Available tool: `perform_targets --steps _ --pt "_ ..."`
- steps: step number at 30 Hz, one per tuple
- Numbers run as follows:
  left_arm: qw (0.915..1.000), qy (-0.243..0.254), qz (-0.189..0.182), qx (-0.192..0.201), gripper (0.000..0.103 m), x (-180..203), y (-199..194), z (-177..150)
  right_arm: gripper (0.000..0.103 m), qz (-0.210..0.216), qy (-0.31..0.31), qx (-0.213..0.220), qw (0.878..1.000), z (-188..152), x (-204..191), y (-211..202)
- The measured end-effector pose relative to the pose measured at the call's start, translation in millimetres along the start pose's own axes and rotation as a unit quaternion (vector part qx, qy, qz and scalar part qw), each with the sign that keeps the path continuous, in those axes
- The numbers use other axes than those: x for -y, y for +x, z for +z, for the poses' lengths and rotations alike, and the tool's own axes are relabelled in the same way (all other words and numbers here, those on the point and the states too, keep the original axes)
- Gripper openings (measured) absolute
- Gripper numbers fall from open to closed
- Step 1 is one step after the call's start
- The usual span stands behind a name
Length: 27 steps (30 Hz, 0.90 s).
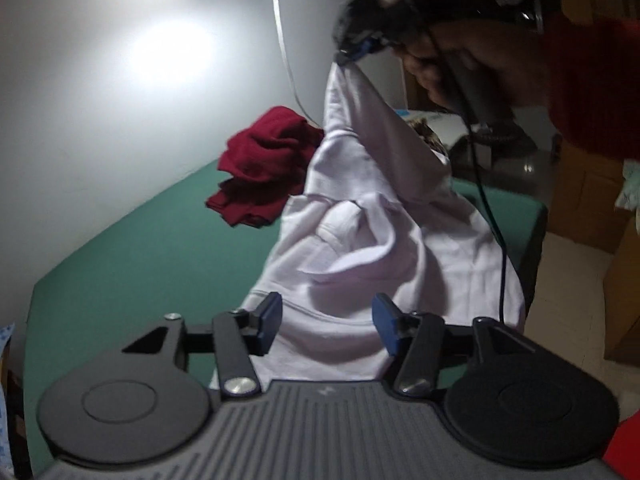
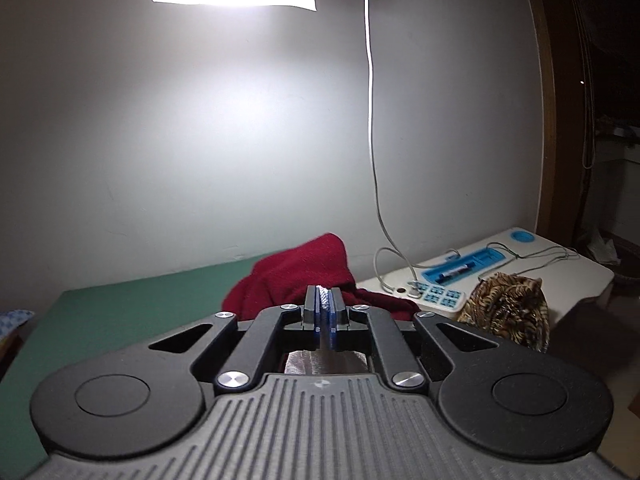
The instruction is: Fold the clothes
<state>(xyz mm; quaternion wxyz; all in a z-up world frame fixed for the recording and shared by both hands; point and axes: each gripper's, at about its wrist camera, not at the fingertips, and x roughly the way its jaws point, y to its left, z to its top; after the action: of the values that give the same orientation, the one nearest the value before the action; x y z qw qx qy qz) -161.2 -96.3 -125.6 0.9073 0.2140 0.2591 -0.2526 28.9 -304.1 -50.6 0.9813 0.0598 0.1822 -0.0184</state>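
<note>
Holding our left gripper point(image 1: 326, 328) w/ jaws spread wide, nothing between pads, we hovered just above the near hem of the pale lilac garment point(image 1: 360, 248). Right gripper point(image 2: 323, 310) was clenched on a thin fold of that garment; left cam showed it point(image 1: 354, 50) lifting one corner high, rest draped on the green table point(image 1: 140, 248). Crumpled red garment point(image 1: 264, 168) lay behind, touching the lilac one. White side table point(image 2: 560, 276) stood further right.
</note>
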Motion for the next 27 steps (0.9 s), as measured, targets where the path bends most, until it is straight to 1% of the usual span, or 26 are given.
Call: perform_targets --steps 2,3,4,5,6,7,9,11,12,16,17,18,19,20,21,22,23,24,27 --pt "0.9988 0.041 0.019 -0.018 0.054 19.7 15.3 -10.9 0.009 -0.004 -0.021 -0.019 1.000 -4.3 6.4 10.6" --pt "0.9980 0.051 0.024 -0.030 0.049 24.7 22.7 -16.6 0.021 -0.012 -0.040 -0.018 0.999 -5.5 7.2 11.4" --pt "0.9969 0.059 0.025 -0.045 0.045 28.2 31.9 -20.9 0.037 -0.024 -0.064 -0.010 0.998 -6.5 6.0 9.7" --pt "0.9956 0.067 0.027 -0.060 0.037 31.6 41.1 -25.3 0.044 -0.030 -0.081 0.000 0.996 -9.6 9.0 2.9" --pt "0.9940 0.075 0.032 -0.073 0.029 35.2 48.1 -30.0 0.048 -0.029 -0.095 0.006 0.995 -12.9 13.1 -4.6" --pt "0.9922 0.083 0.040 -0.083 0.026 38.9 53.2 -35.0 0.048 -0.020 -0.113 0.004 0.993 -17.9 18.7 -13.6" --pt "0.9893 0.094 0.062 -0.093 0.016 42.8 59.1 -43.1 0.048 0.004 -0.146 -0.014 0.989 -30.9 27.8 -26.6" --pt "0.9882 0.090 0.077 -0.096 0.011 41.0 59.8 -43.1 0.052 0.027 -0.186 -0.047 0.981 -55.1 34.1 -37.3" --pt "0.9879 0.087 0.084 -0.097 0.007 39.5 59.6 -41.9 0.056 0.035 -0.206 -0.064 0.976 -68.1 36.9 -40.6" --pt "0.9893 0.042 0.117 -0.076 0.007 16.0 49.7 -19.8 0.057 0.063 -0.276 -0.130 0.950 -124.7 38.4 -38.2" --pt "0.9892 0.030 0.125 -0.069 0.006 9.6 46.9 -13.7 0.057 0.060 -0.292 -0.134 0.945 -135.4 35.0 -35.8" --pt "0.9888 0.015 0.134 -0.065 0.006 0.8 44.7 -6.9 0.055 0.051 -0.304 -0.129 0.942 -143.2 32.7 -31.9" --pt "0.9880 -0.005 0.142 -0.061 0.006 -10.7 43.1 0.5 0.050 0.043 -0.312 -0.126 0.941 -149.5 31.0 -27.7" --pt "0.9862 -0.028 0.152 -0.058 0.005 -23.9 42.5 7.2 0.045 0.041 -0.302 -0.125 0.944 -150.1 32.2 -22.5" --pt "0.9835 -0.051 0.165 -0.055 0.005 -38.3 42.6 13.5 0.019 0.042 -0.280 -0.130 0.950 -146.6 36.0 -15.4" --pt "0.9800 -0.074 0.177 -0.053 0.005 -52.6 42.6 19.7 0.004 0.045 -0.251 -0.135 0.957 -140.5 40.8 -8.8" --pt "0.9758 -0.098 0.189 -0.050 0.002 -67.0 42.7 26.0 0.004 0.045 -0.220 -0.133 0.966 -130.9 46.6 -4.4" --pt "0.9741 -0.106 0.194 -0.049 0.001 -72.0 42.6 28.4 0.004 0.046 -0.184 -0.120 0.974 -119.2 53.7 -1.2" --pt "0.9763 -0.090 0.189 -0.055 0.001 -63.2 42.0 25.7 0.002 0.049 -0.091 -0.076 0.992 -81.3 76.4 -0.8"
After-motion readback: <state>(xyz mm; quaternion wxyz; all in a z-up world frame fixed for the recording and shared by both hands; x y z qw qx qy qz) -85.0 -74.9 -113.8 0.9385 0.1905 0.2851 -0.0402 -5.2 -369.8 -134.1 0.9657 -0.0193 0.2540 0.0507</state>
